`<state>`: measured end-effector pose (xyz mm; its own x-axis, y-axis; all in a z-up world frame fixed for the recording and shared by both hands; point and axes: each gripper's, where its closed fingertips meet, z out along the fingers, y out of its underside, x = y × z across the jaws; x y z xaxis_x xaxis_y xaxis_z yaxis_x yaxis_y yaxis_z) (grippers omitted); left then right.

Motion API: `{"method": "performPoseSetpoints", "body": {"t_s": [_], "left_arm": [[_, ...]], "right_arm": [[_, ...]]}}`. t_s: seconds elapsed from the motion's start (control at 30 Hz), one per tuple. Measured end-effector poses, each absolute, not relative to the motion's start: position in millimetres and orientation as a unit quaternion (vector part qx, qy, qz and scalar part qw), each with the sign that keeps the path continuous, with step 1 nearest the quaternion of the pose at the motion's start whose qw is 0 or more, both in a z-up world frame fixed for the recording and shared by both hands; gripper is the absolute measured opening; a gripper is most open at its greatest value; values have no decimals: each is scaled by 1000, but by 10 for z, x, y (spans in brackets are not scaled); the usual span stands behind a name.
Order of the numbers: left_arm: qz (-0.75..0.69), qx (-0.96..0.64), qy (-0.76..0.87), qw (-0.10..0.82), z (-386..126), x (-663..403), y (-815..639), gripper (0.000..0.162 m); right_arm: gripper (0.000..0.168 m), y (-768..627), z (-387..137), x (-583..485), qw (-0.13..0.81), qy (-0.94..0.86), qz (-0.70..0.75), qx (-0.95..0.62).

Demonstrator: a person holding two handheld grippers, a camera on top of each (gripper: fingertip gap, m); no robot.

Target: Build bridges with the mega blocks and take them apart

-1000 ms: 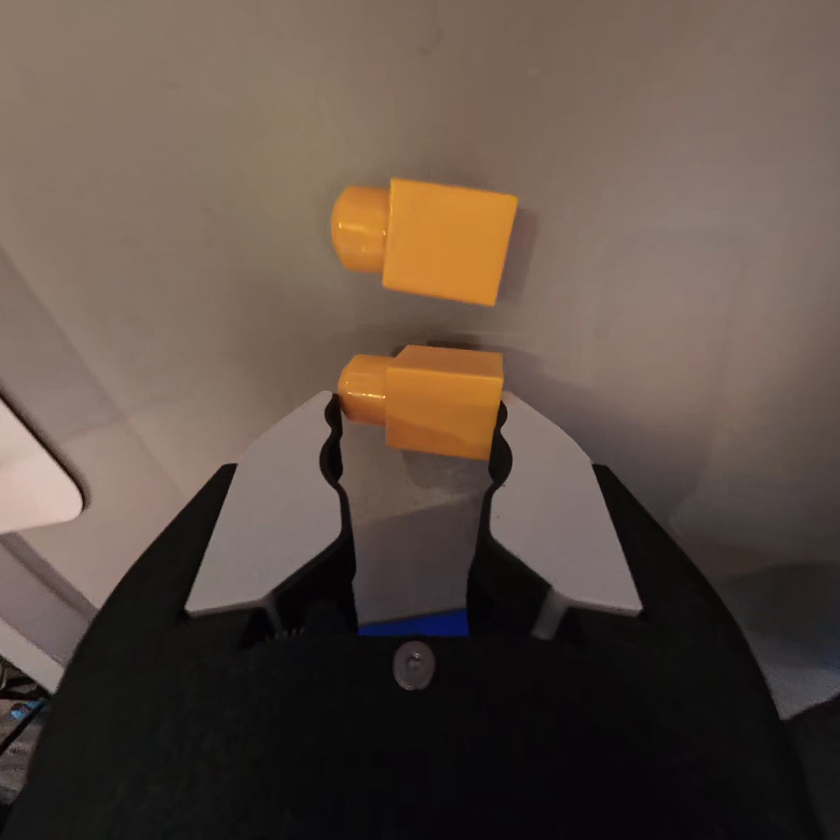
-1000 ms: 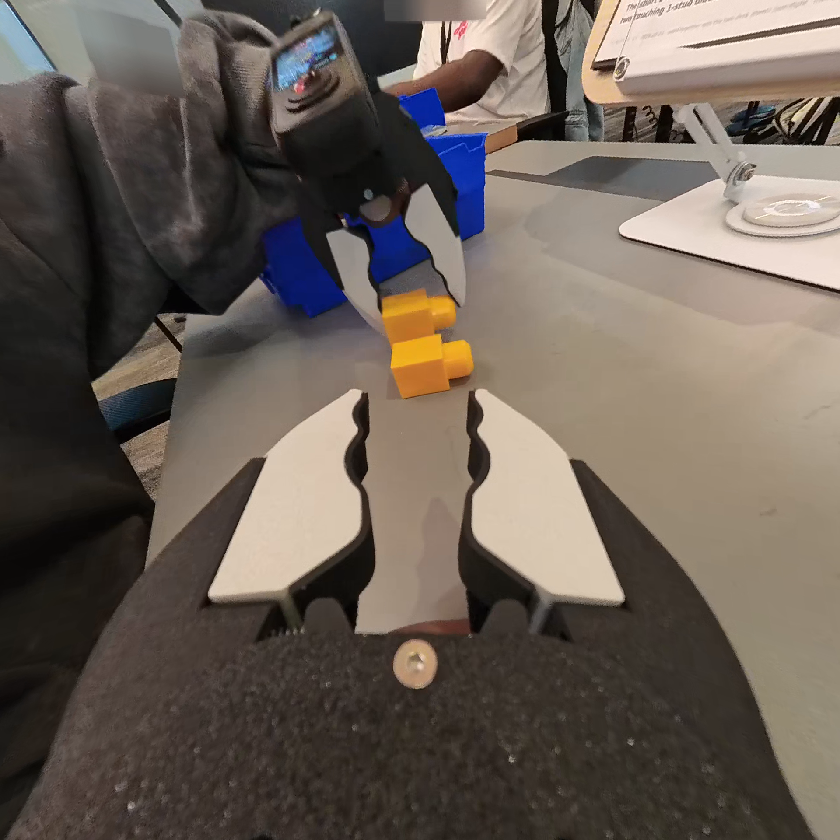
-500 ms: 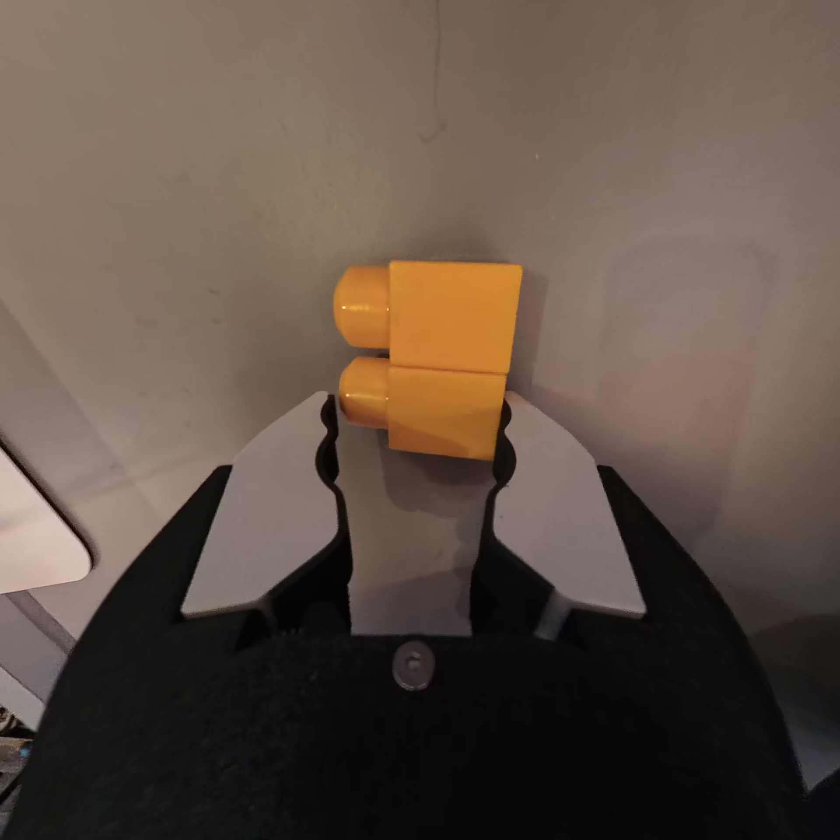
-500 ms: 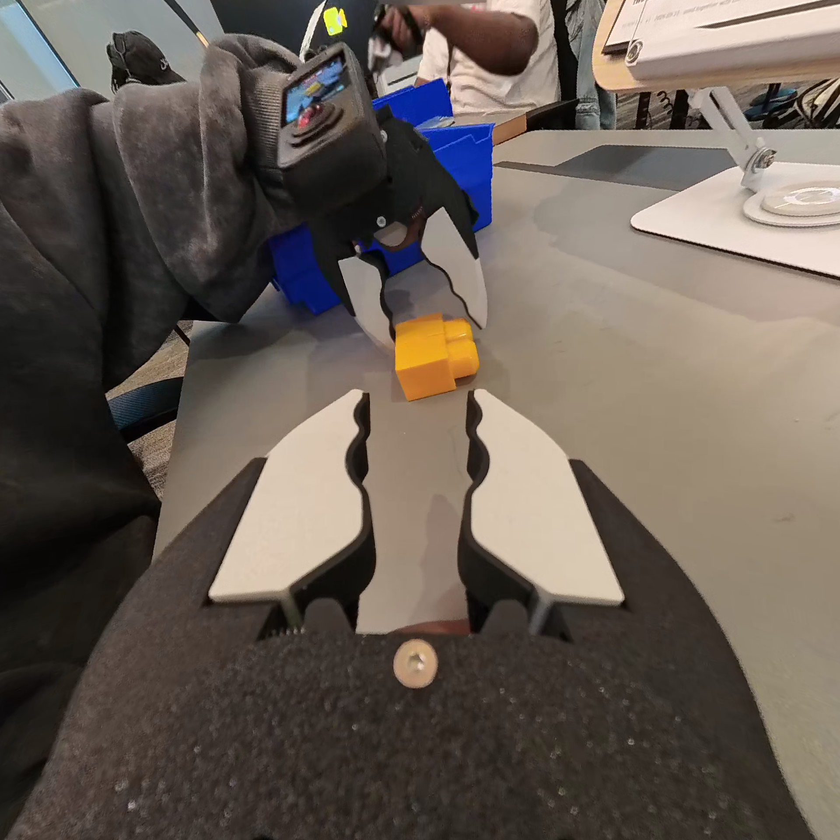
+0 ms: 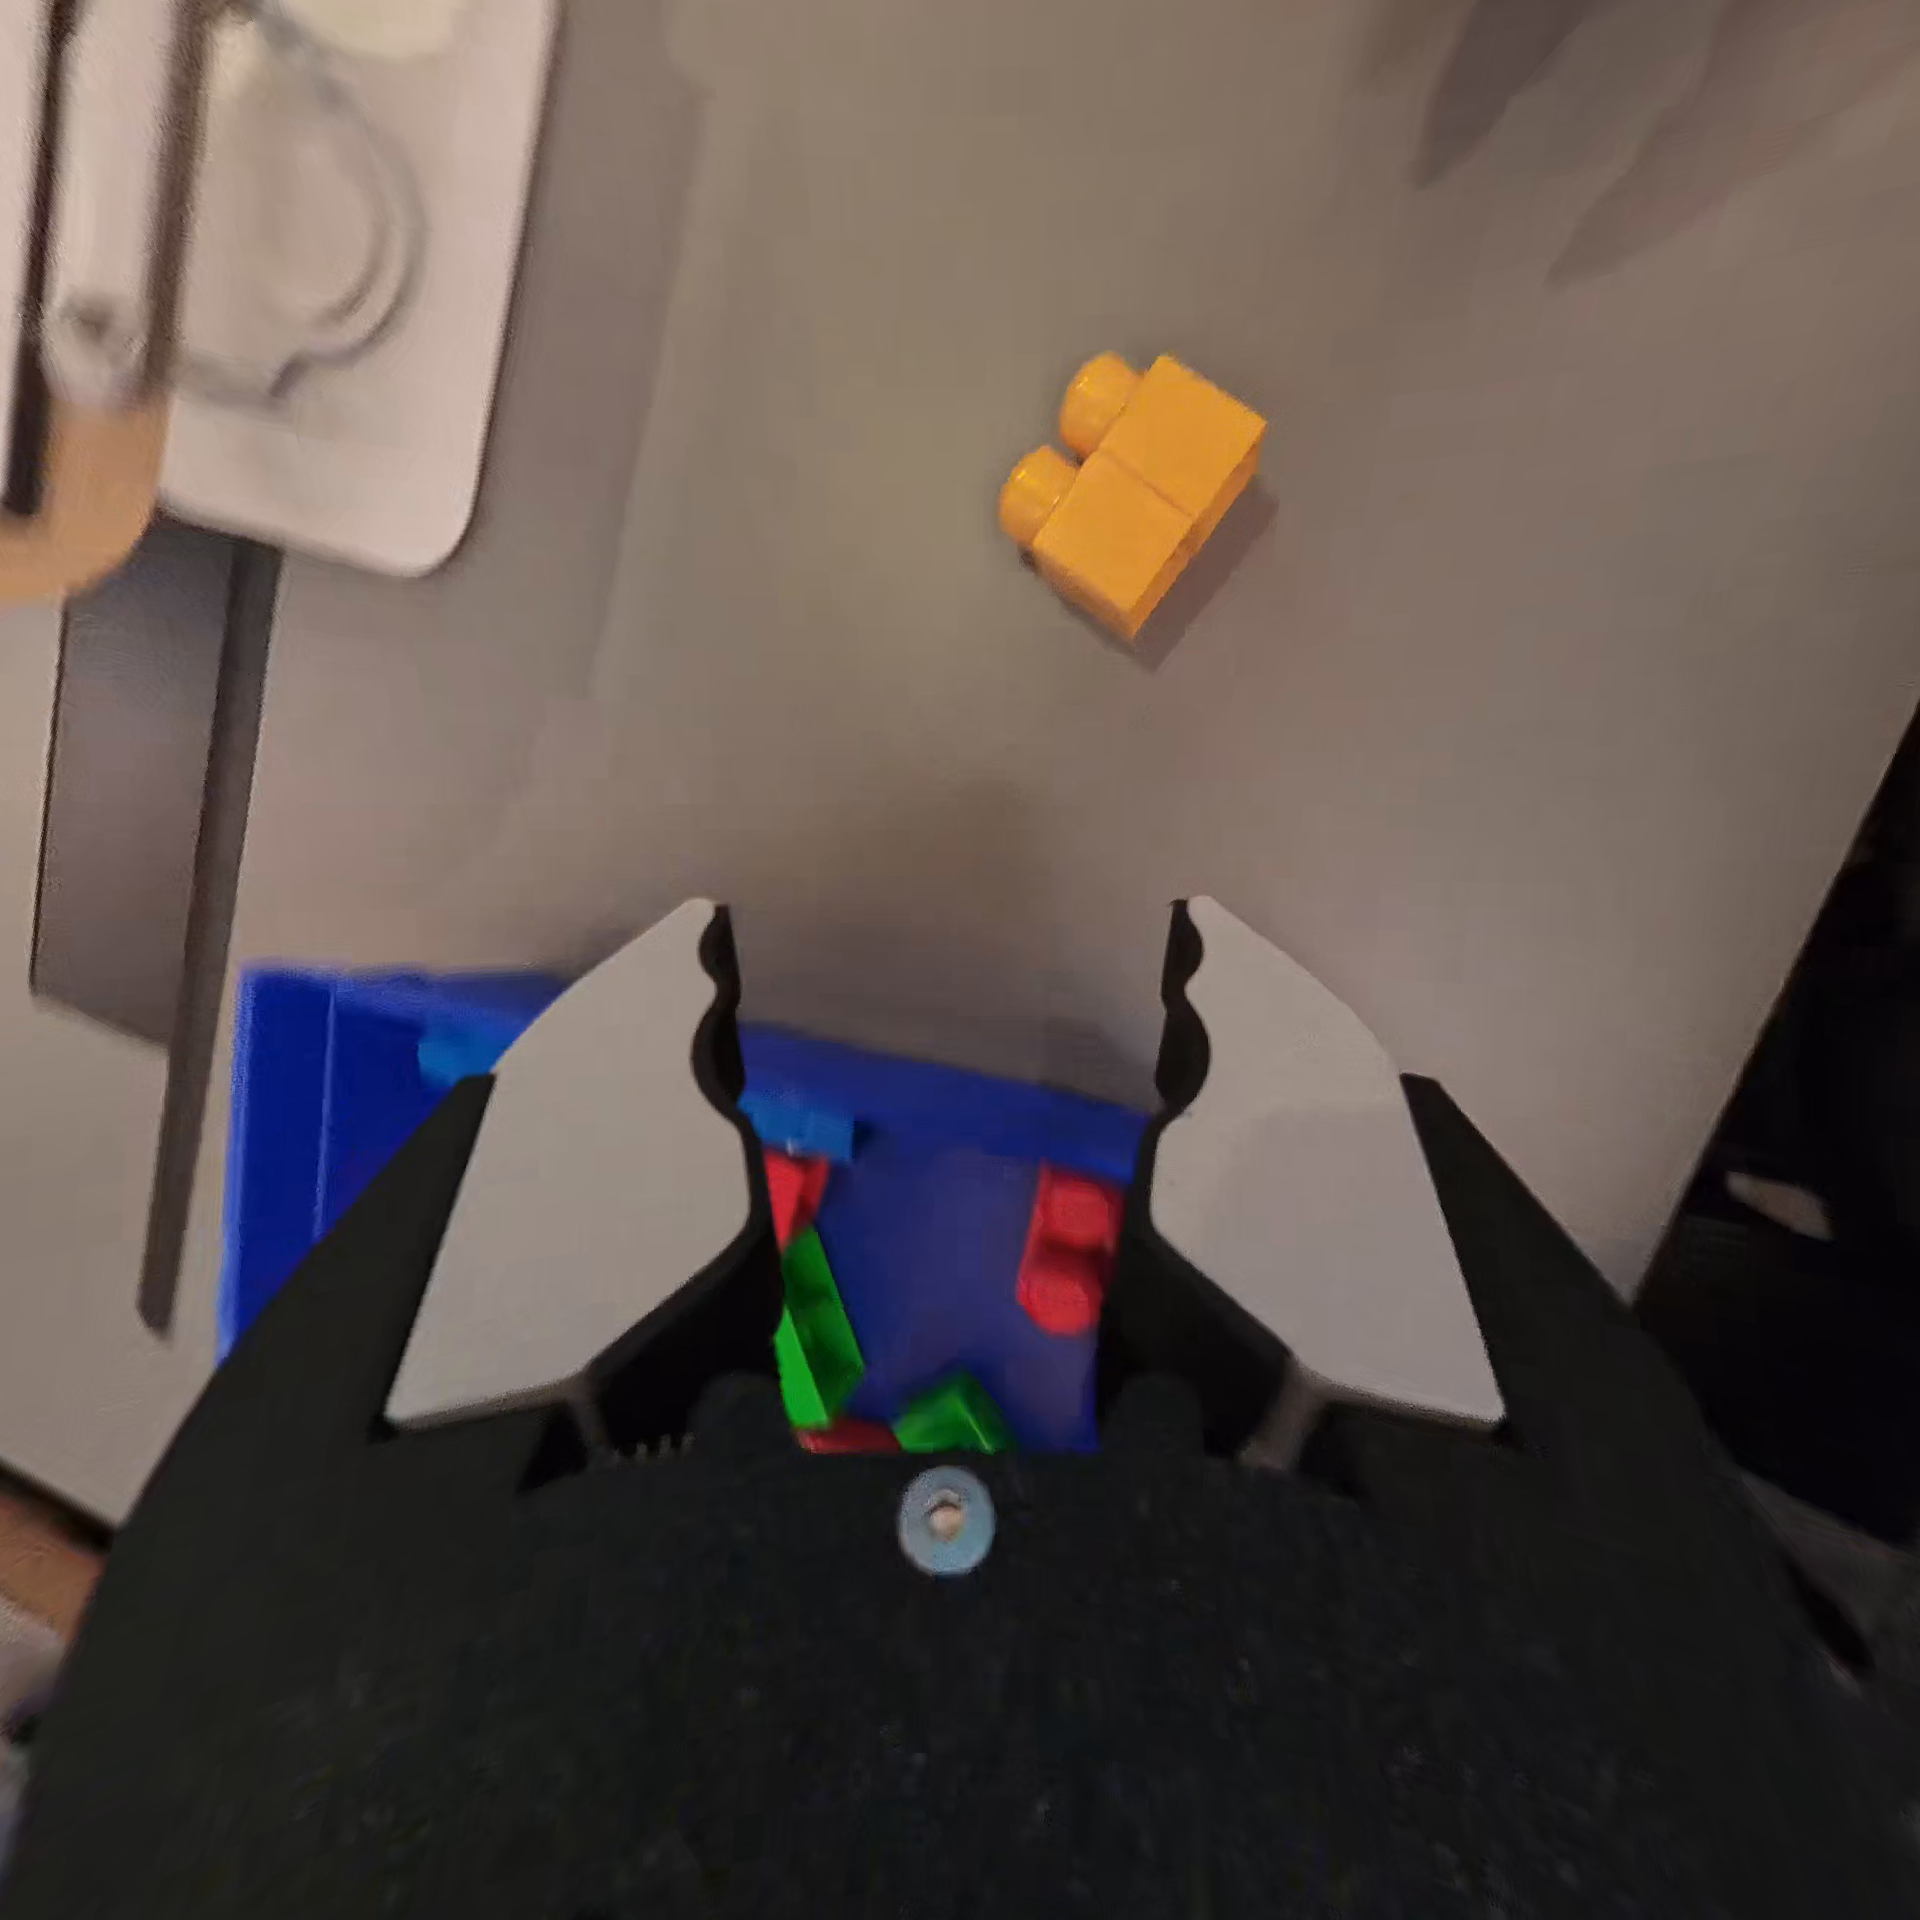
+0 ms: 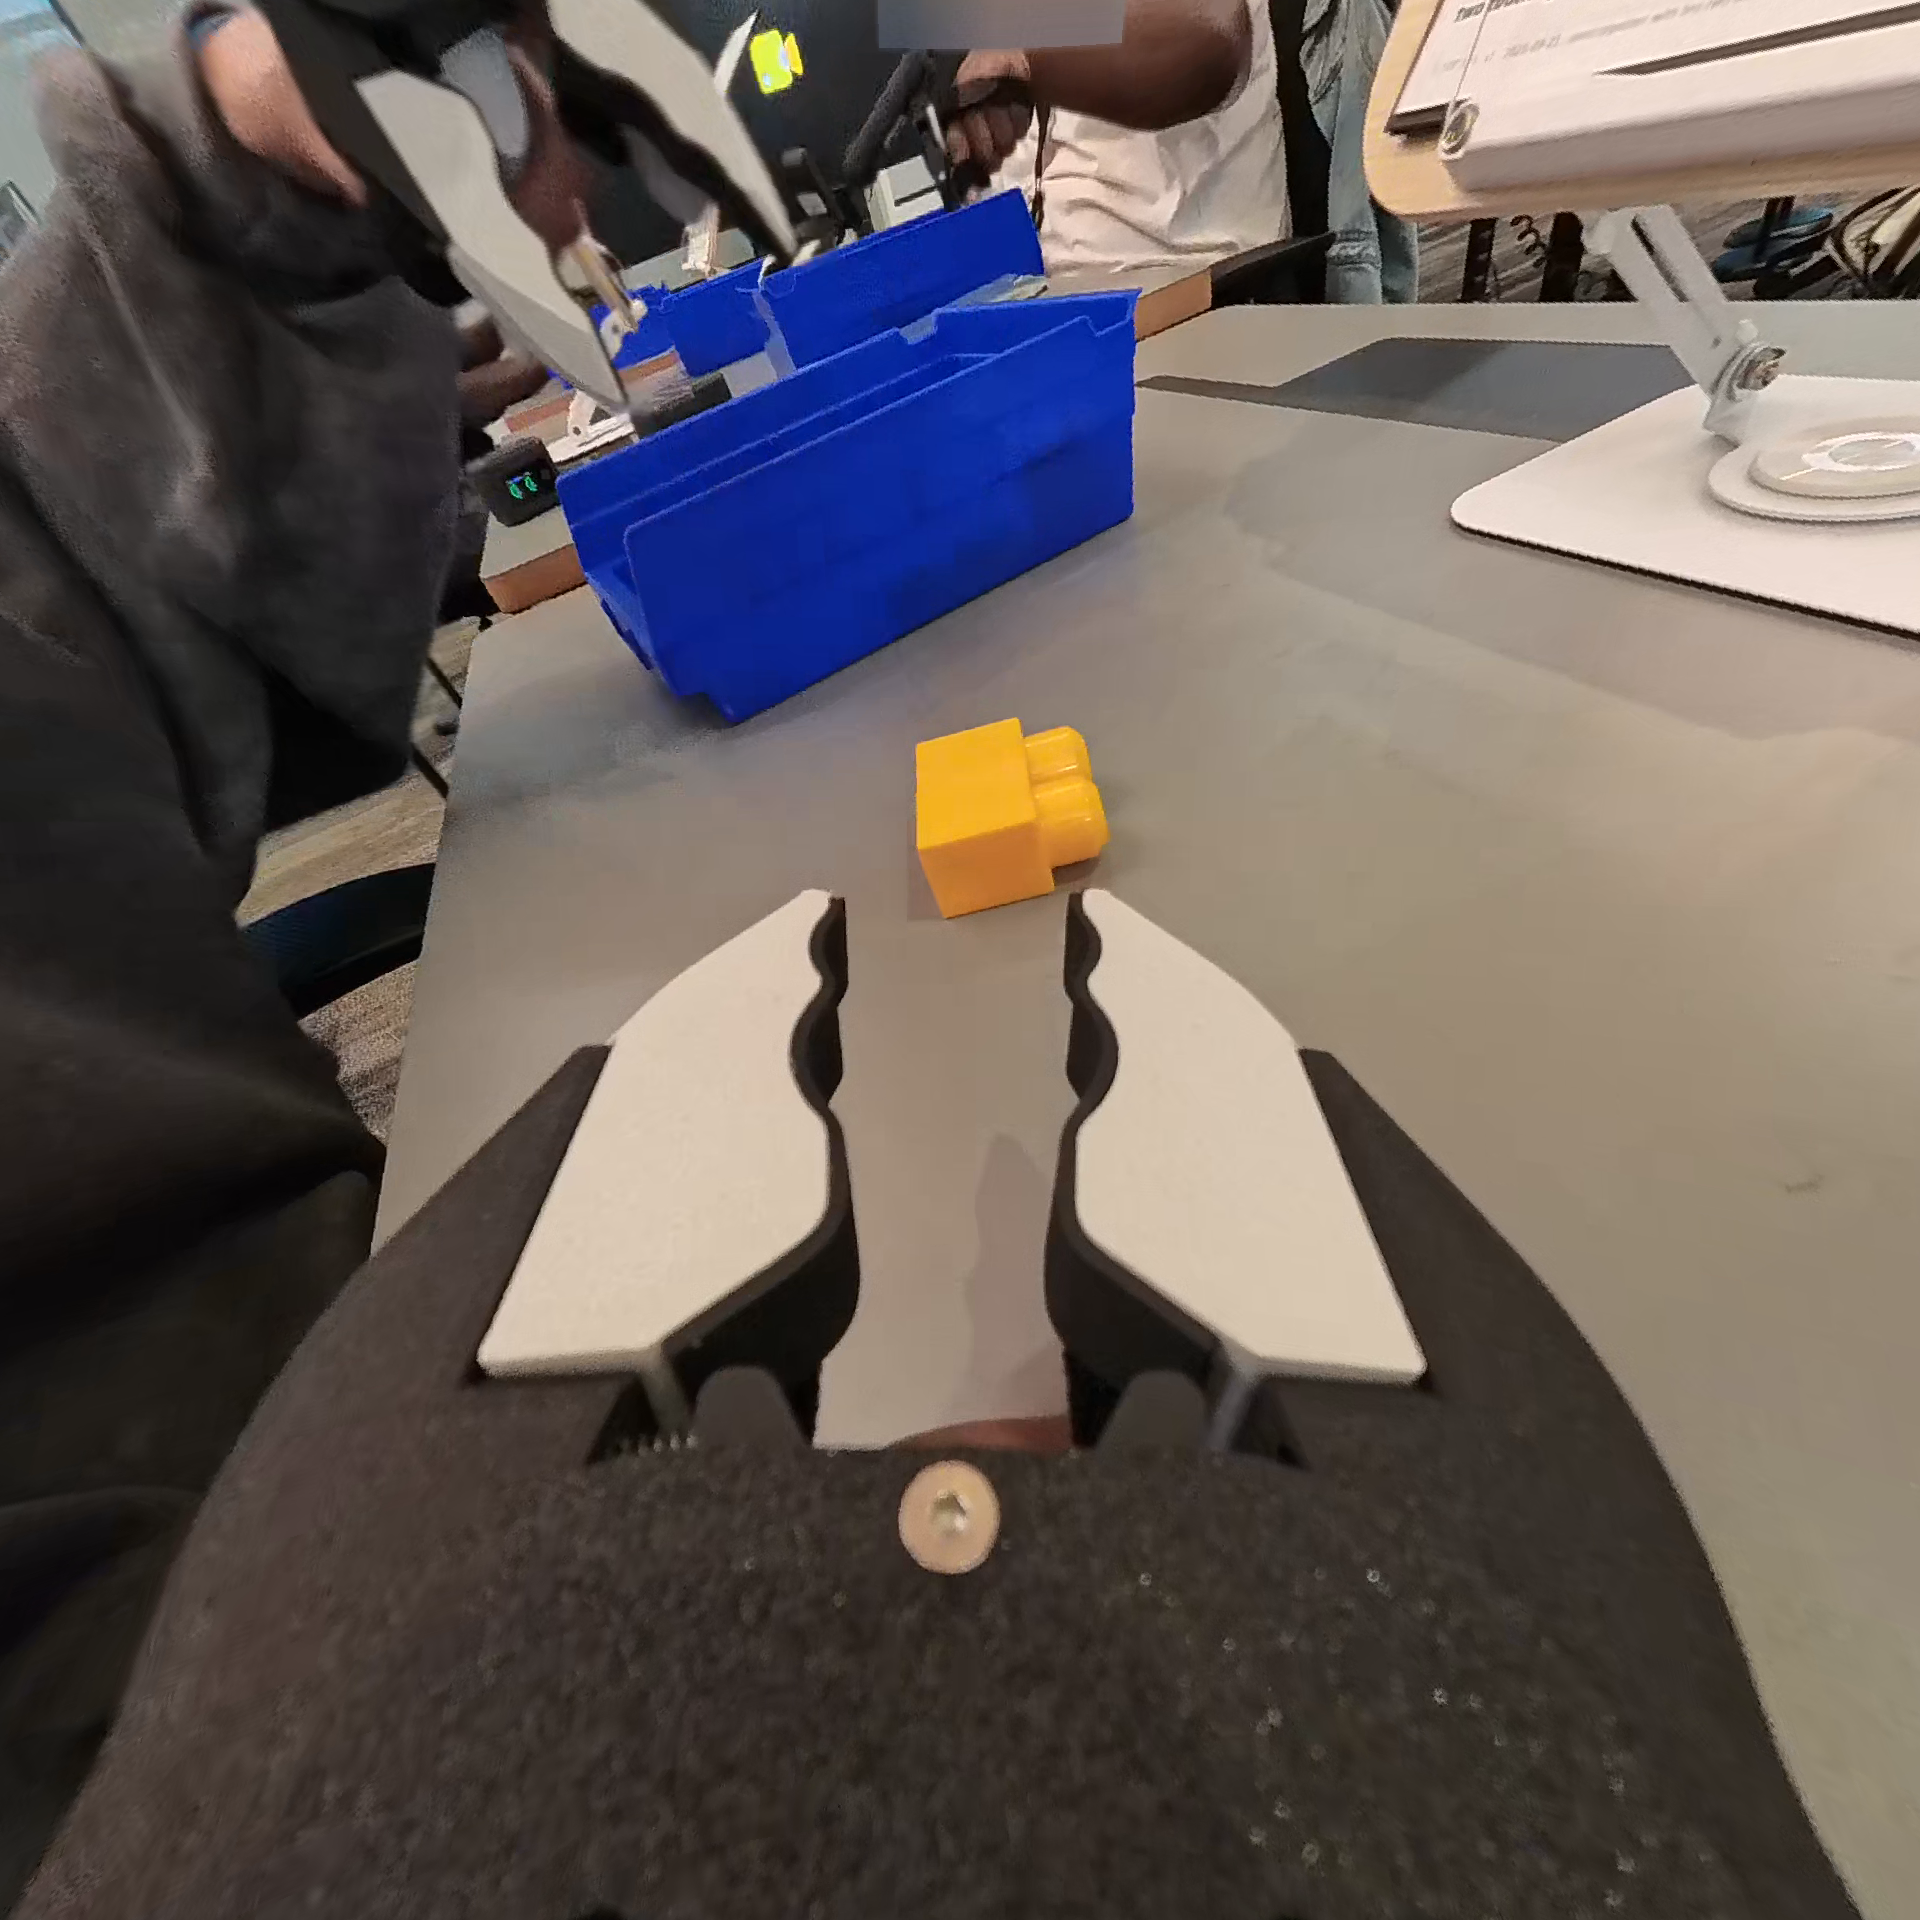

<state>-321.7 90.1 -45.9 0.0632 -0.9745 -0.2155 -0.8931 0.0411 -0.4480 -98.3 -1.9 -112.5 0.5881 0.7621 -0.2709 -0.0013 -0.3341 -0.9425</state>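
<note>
The grey table (image 6: 1455,935) carries everything here, and the blue bin (image 6: 862,530) on it serves as the landmark. A white stand base (image 6: 1714,520) lies on the table well to the right of the bin in the right wrist view, holding up a tilted board with a printed sheet (image 6: 1662,94) (there is writing on it, which is left unquoted). Behind the bin, more blue bins (image 6: 894,270) sit on a further desk, where a person in a white shirt (image 6: 1143,177) is seated.

The bin is open-topped. In the left wrist view its inside (image 5: 935,1247) holds red blocks (image 5: 1070,1247) and green blocks (image 5: 816,1320); at least two of each colour show between the fingers, and the rest is hidden, so no full count is possible.

Two orange mega blocks (image 6: 1003,816), each with one stud, lie on their sides on the table in front of the bin, pressed flush together with studs pointing the same way. No brand mark can be made out on them.

The left gripper (image 5: 951,914) hangs above the bin, jaws spread wide and empty. The right gripper (image 6: 956,904) sits low over the table just short of the orange pair, jaws apart and holding nothing.
</note>
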Motion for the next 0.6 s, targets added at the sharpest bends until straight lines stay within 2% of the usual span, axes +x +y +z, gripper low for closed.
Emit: {"method": "performPoseSetpoints", "body": {"t_s": [0.13, 0.33, 0.57, 0.6], "left_arm": [[-44, -754, 612, 234, -579, -3936, 833, 77], [37, -758, 631, 159, -1087, -4437, 857, 66], [-17, -759, 650, 50, -1496, -4460, 888, 65], [-24, -756, 652, 42, -1526, -4447, 881, 61]], "right_arm": [[40, -12, -1138, -996, 511, -263, 371, -730], [40, 6, -1146, -1034, 507, -269, 370, -730], [39, 19, -1154, -1028, 507, -267, 371, -731], [39, 18, -1153, -1023, 507, -265, 372, -731]]}}
